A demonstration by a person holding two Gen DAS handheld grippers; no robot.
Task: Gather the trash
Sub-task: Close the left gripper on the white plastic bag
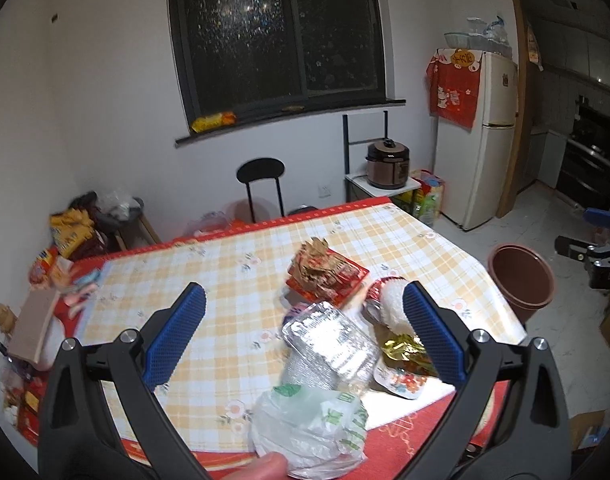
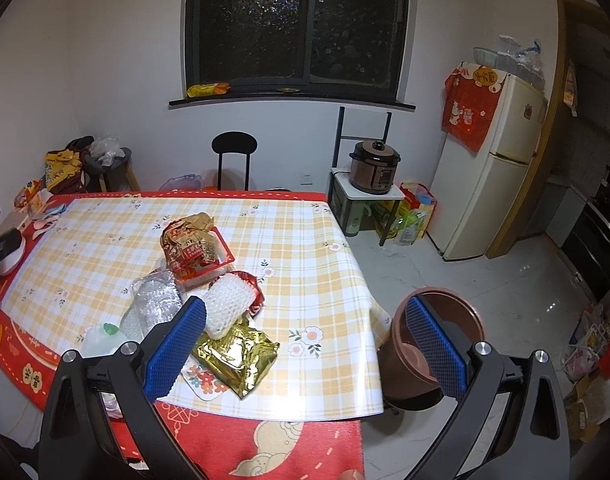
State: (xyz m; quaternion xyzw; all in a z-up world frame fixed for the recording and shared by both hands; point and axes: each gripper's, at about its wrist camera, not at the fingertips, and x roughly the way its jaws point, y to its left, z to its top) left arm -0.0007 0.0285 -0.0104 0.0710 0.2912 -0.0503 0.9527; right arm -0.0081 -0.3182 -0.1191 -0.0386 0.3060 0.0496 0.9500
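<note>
Left claw [image 1: 305, 336] spread over lower-centre pile, right claw [image 2: 305, 336] spread too; I'd pinch the clear tray [image 1: 331, 340] by its rim, light, crackly, probably slippery.

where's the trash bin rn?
The brown trash bin stands on the floor off the table's right edge, seen between the open right claw fingers in the right wrist view.

I face a white wall [image 2: 105, 60] with a dark 2-pane window [image 2: 297, 24] showing night outside above a black sill [image 2: 293, 101]. A black round-backed chair [image 2: 234, 148] stands behind the table's checked cloth [image 2: 305, 248]. To my right, a brown pressure cooker [image 2: 375, 167] sits on a small white stand [image 2: 365, 196] beside a cream refrigerator [image 2: 493, 176] draped with a red cloth [image 2: 469, 112]. The marble-look floor [image 2: 485, 288] shines.
</note>
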